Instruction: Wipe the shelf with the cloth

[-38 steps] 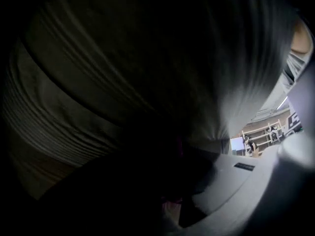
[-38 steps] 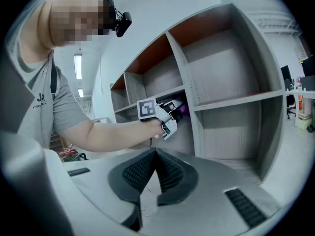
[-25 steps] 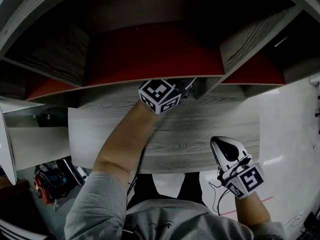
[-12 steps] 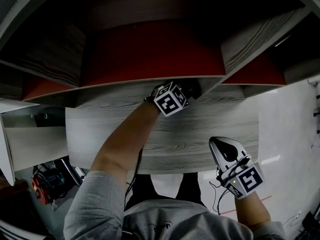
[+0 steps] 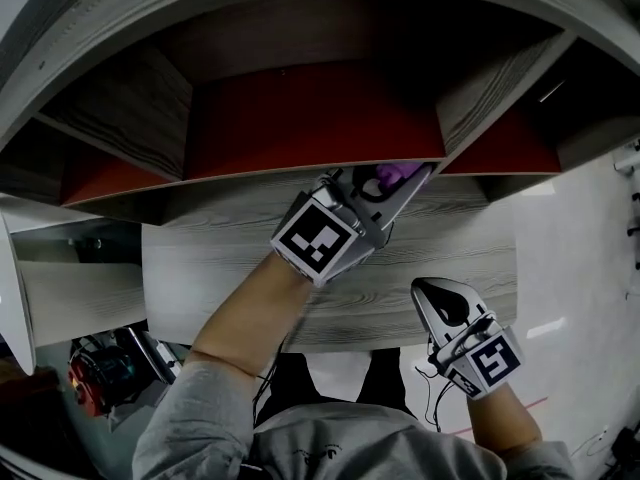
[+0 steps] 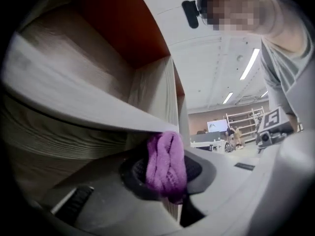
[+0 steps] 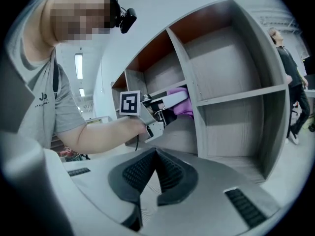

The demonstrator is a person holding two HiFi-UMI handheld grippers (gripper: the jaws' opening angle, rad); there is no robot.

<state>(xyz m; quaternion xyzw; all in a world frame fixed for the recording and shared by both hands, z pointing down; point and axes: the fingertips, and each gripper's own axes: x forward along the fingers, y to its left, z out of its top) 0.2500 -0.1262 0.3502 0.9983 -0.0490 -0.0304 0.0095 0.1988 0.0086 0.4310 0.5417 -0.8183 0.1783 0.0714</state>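
- My left tongs [image 6: 167, 171] are clenched on the bunched purple cloth [image 6: 166, 161]. The cloth touches the edge of the shelf board [image 6: 74, 100], upper centre-right in the head view.
- I judge it best to press the wad flat, grip firmly, and sweep along the board in overlapping passes.
- My right tongs [image 7: 156, 173] are closed on nothing at lower right.

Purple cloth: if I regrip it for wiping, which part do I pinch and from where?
Pinch the bunched middle, as the left gripper does: the purple cloth is wadded into a thick fold that fills the jaws. Come from the open front of the shelf, since the divider stands close beside it.
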